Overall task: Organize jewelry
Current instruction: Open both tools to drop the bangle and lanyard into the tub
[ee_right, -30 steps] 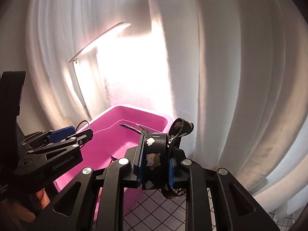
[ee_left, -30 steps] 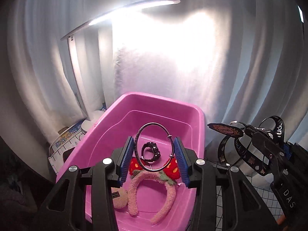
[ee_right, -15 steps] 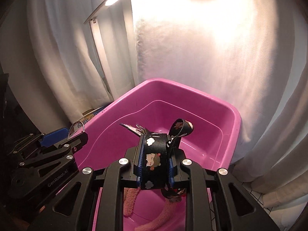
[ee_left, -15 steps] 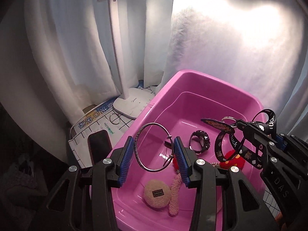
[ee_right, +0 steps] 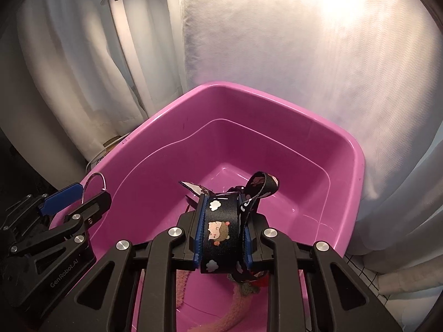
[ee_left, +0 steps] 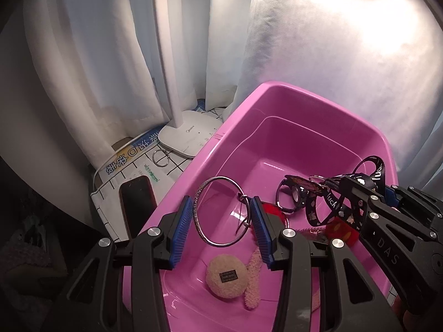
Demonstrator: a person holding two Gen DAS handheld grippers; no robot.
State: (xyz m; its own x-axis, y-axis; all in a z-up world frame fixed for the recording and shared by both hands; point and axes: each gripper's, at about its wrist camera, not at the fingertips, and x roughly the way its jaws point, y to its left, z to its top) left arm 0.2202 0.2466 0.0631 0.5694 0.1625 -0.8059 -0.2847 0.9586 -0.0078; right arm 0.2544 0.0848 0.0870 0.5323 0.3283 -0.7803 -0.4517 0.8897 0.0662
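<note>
A pink plastic tub (ee_left: 299, 102) (ee_right: 277, 102) stands against the white curtain. My left gripper (ee_left: 223, 217) is shut on a silver bangle (ee_left: 199, 202) and holds it over the tub's near left part; it shows at the left of the right wrist view (ee_right: 74, 202). My right gripper (ee_right: 223, 228) is shut on a black cartoon-print lanyard (ee_right: 220, 221) above the tub's middle; it also shows in the left wrist view (ee_left: 357, 191). In the tub lie a pink fuzzy headband (ee_left: 253, 279), a black ring-shaped piece (ee_left: 290, 196) and red pieces.
A white desk lamp (ee_left: 191, 132) stands left of the tub. A small metal ring (ee_left: 160, 158) and a dark phone (ee_left: 137, 202) lie on the grid-patterned mat (ee_left: 171, 163) by the lamp's base. White curtains close off the back and right.
Both grippers have moved forward and tilted down over the tub. The tub now fills more of each view, and the lamp base, ring and phone have come into sight.
</note>
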